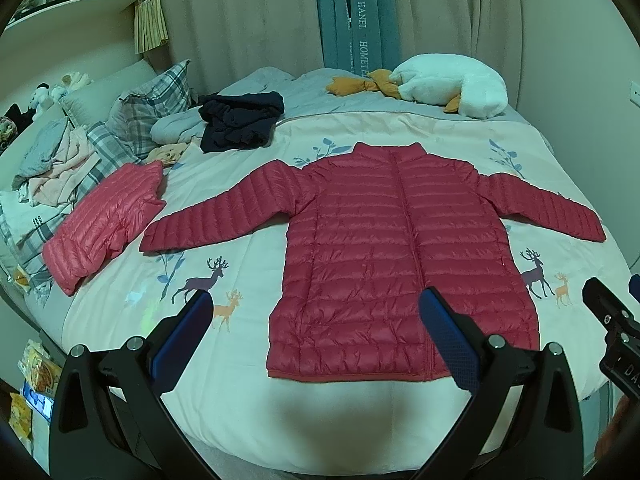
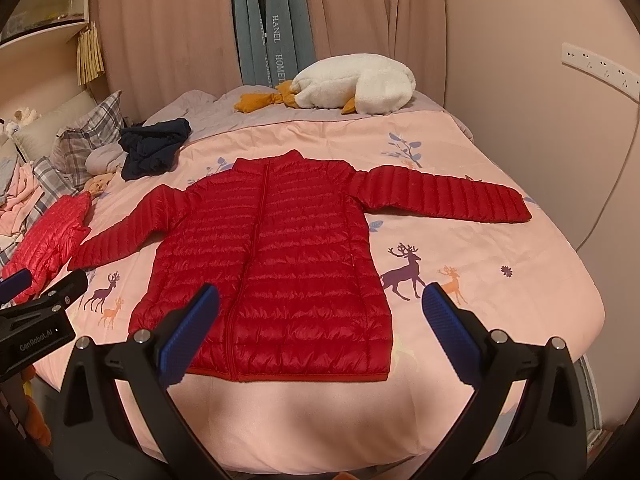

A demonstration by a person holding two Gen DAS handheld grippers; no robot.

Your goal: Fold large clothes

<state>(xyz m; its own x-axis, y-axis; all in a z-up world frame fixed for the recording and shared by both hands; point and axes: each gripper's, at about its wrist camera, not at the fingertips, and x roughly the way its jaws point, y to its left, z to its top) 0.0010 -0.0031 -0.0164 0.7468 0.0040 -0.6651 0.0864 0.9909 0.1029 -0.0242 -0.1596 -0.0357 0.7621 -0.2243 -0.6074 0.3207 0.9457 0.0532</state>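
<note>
Red puffer jacket (image 1: 400, 240) flat on bed quilt (image 2: 500, 280), zipped, sleeves spread; left gripper (image 1: 316, 336) and right gripper (image 2: 320, 328) spread wide, empty, above hem. Risk: slick padding slipping from pinch, fold springing back. Folded pink jacket (image 1: 100, 224), pillows, goose plush (image 2: 356, 84), curtains around

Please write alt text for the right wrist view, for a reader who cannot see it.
A red puffer jacket lies flat and zipped on a pink deer-print bedspread, sleeves spread, with the open right claw above its hem. A folded red jacket and the left claw show at the left edge.
</note>
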